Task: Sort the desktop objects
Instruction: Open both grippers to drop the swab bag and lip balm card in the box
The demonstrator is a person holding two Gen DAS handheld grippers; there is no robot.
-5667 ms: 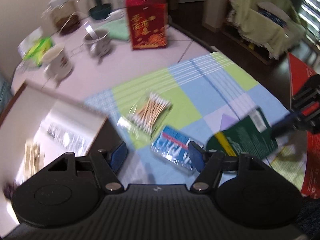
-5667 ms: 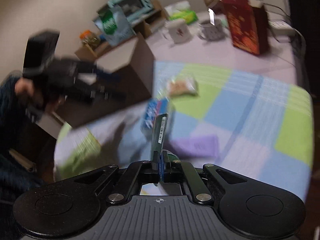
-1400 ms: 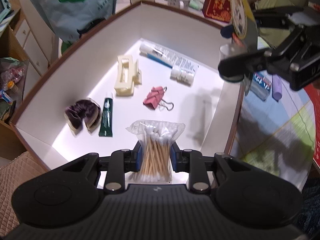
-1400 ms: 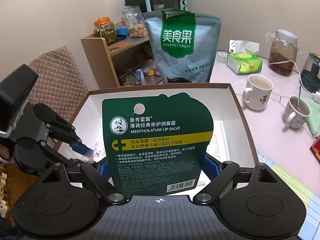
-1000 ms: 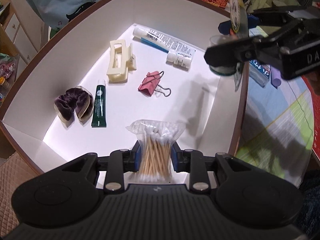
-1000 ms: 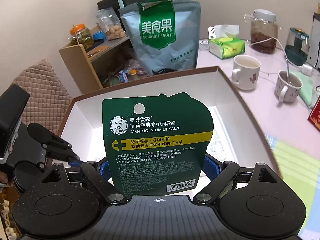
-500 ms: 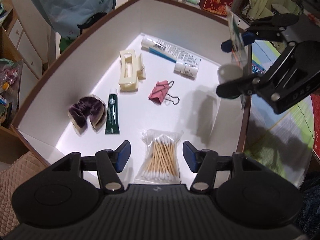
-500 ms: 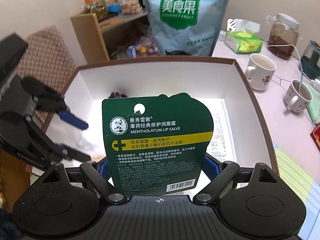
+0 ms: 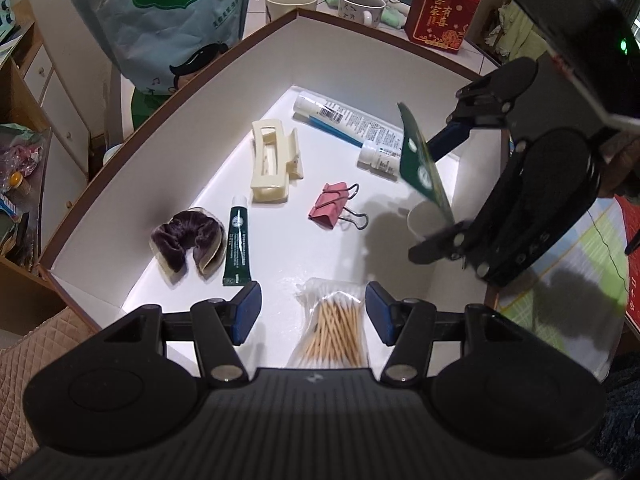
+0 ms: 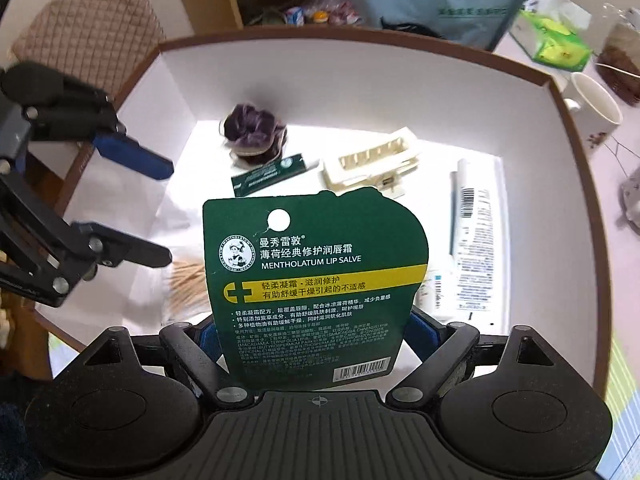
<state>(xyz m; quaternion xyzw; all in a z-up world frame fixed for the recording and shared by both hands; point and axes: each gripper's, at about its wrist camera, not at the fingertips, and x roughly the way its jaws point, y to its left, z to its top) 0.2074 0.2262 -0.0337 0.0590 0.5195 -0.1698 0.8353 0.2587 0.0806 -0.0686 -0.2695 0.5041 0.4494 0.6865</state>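
A white box with a brown rim (image 9: 360,52) (image 10: 360,80) lies under both grippers. My left gripper (image 9: 312,310) is open, and the bag of cotton swabs (image 9: 332,328) lies loose on the box floor between its fingers. Over the box's right side, my right gripper (image 9: 430,196) (image 10: 316,332) is shut on a green lip salve card (image 10: 316,280) (image 9: 420,168), which stands upright in it. On the box floor lie a purple scrunchie (image 9: 186,240), a green tube (image 9: 238,240), a cream hair claw (image 9: 272,168), a pink binder clip (image 9: 332,206), a white tube (image 9: 348,120) and a small white bottle (image 9: 378,156).
A large snack bag (image 9: 172,12) stands behind the box. Two mugs (image 9: 290,2) and a red carton (image 9: 442,12) sit on the table beyond it. A checked cloth (image 9: 560,280) covers the table to the right. A quilted chair back (image 10: 88,28) and a wooden shelf are at the left.
My left gripper has opened and let go of the cotton swabs, which now lie in the box. My right gripper has brought the card lower, over the box's inside.
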